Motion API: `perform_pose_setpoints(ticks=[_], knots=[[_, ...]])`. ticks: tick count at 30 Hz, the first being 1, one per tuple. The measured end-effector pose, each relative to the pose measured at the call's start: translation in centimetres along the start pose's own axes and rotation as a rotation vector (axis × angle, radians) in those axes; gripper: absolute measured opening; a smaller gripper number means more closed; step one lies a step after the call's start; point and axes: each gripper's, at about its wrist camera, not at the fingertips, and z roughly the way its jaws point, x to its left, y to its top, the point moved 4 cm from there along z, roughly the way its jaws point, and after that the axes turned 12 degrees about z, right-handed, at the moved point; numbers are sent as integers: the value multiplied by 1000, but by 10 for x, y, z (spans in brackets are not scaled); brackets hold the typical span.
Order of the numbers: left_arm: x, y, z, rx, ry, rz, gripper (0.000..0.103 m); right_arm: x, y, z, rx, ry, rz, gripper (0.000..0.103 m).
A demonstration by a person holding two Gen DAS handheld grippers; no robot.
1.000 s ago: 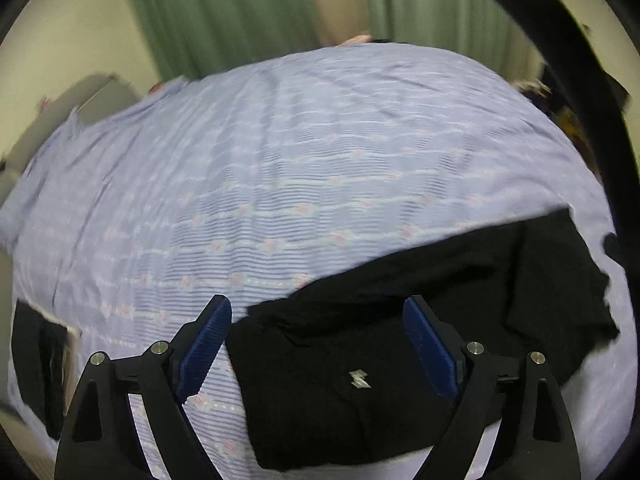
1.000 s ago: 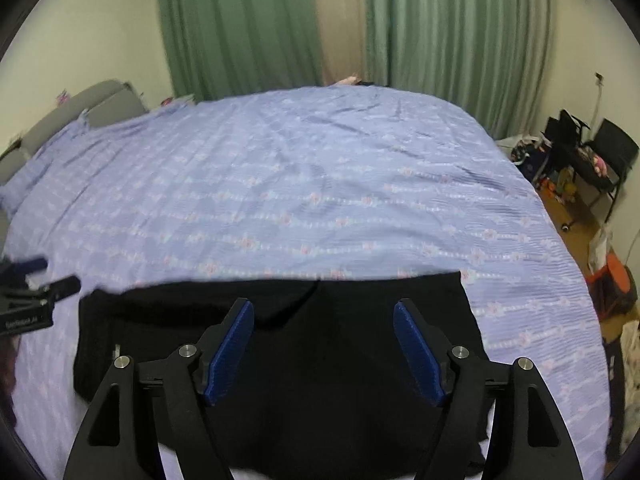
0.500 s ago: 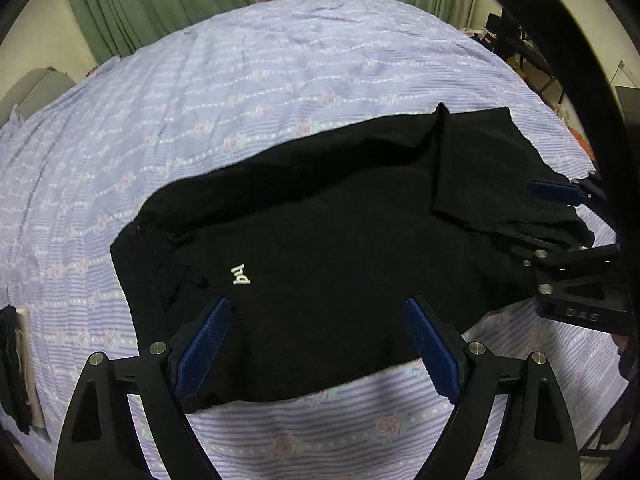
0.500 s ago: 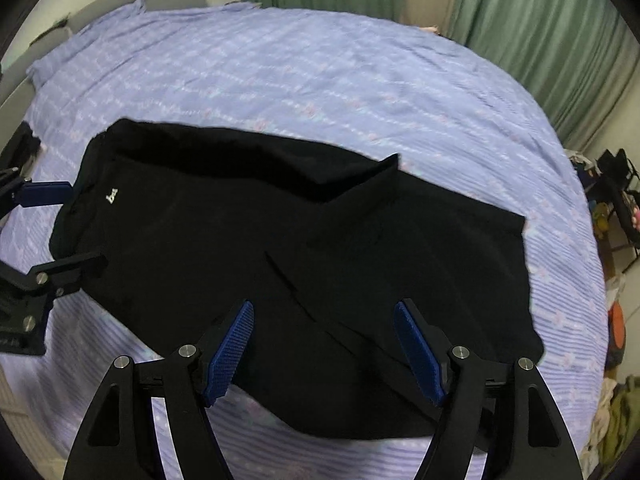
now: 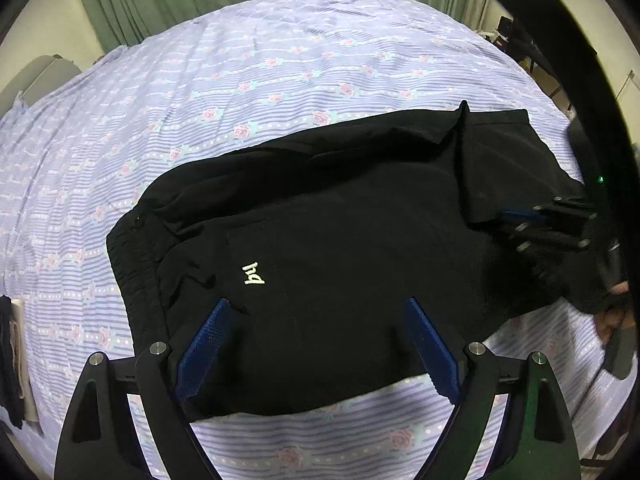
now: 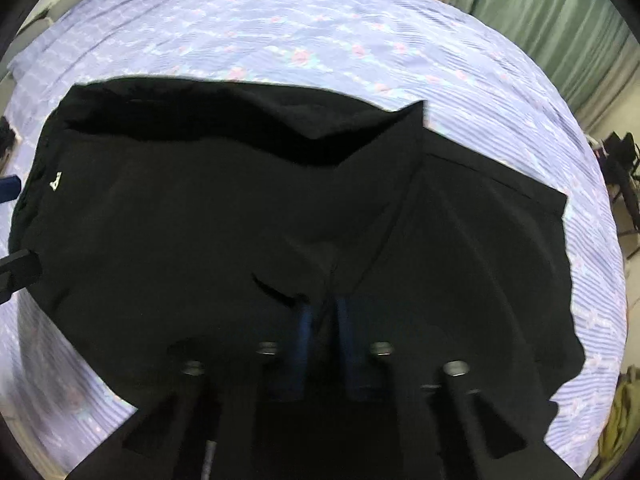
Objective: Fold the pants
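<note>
Black pants (image 5: 340, 220) lie spread across a lilac flowered bedspread (image 5: 240, 80), with a small white logo (image 5: 254, 274) near the waist end. My left gripper (image 5: 316, 308) hovers open just over that end, its blue pads apart and nothing pinched between them. In the right wrist view the pants (image 6: 200, 200) fill the frame, and my right gripper (image 6: 322, 306) is shut on a raised fold of the black fabric near the leg end. The right gripper (image 5: 536, 220) also shows at the pants' right side in the left wrist view.
The bed reaches back to green curtains (image 6: 540, 12). A dark item (image 5: 10, 360) lies at the bed's left edge. A person's gloved hand (image 5: 616, 312) holds the right gripper. Chairs and clutter (image 6: 620, 160) stand on the floor to the right, with an olive bag (image 6: 616, 420) nearer.
Both grippers came down toward the pants, which now fill the views. The right gripper's pads went from wide apart to closed on a fold of fabric. The left gripper's jaws stayed open.
</note>
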Motion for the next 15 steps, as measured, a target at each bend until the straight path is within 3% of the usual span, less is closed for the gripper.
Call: perform_pose_setpoints(ticks=[4, 10, 15], knots=[[10, 4, 2, -9, 14, -6, 89, -31, 18, -32, -108, -58, 55, 6], [28, 29, 12, -41, 61, -7, 89, -99, 78, -45, -203, -209, 143, 6], [26, 54, 22, -67, 72, 23, 89, -115, 112, -22, -173, -303, 141, 7]])
